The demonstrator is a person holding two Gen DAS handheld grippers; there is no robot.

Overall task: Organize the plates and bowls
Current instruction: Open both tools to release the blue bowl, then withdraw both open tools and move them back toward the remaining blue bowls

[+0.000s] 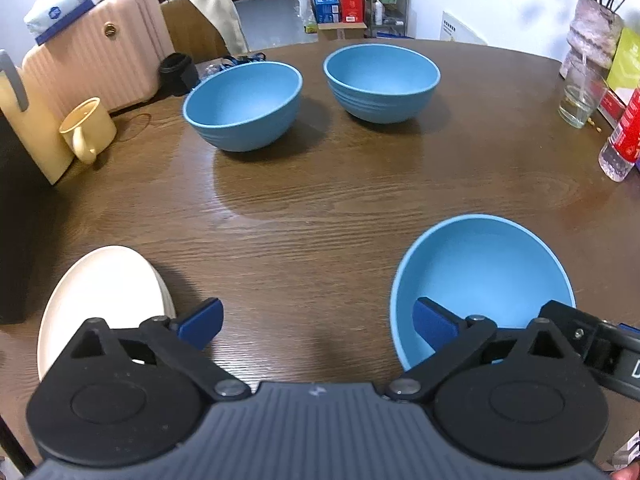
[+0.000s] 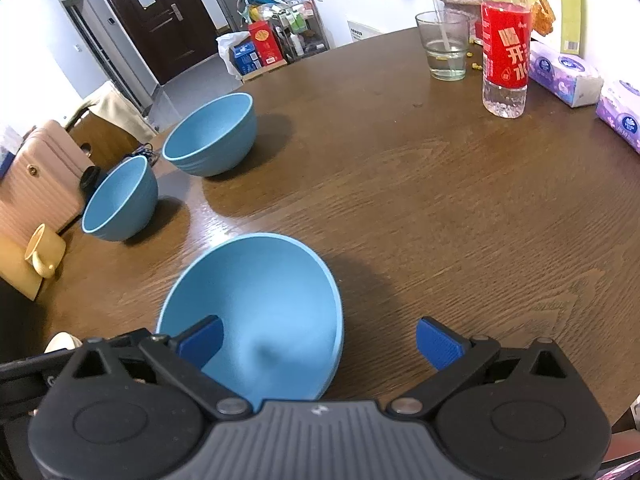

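Left wrist view: three blue bowls are seen on the round wooden table [image 1: 320, 208]. Two stand upright and side by side at the far side, the far left bowl [image 1: 242, 105] and the far right bowl [image 1: 381, 81]; both are shown empty. A third, the near bowl [image 1: 482, 276], sits close to the camera on the right and is also empty. A cream plate [image 1: 100, 292] lies at the near left edge of the table, with nothing seen on it. A yellow mug [image 1: 89, 127] is placed on its side at the left, its mouth turned away, so its contents cannot be told. At the far right a clear glass [image 1: 580, 98] holding a little water is set next to a bottle [image 1: 624, 140] with a red label.

The left gripper [image 1: 320, 320] is held with its jaws spread wide over bare table; nothing is pinched. Its right finger overlaps the near bowl in the view; contact cannot be told.

In the right wrist view, the right gripper [image 2: 320, 340] is likewise spread fully and nothing is gripped. The near bowl's rim lies between its fingers, with the left pad [image 2: 202, 340] seen against the bowl's inside and the right pad outside over the table; neither pad is seen pressing on it.
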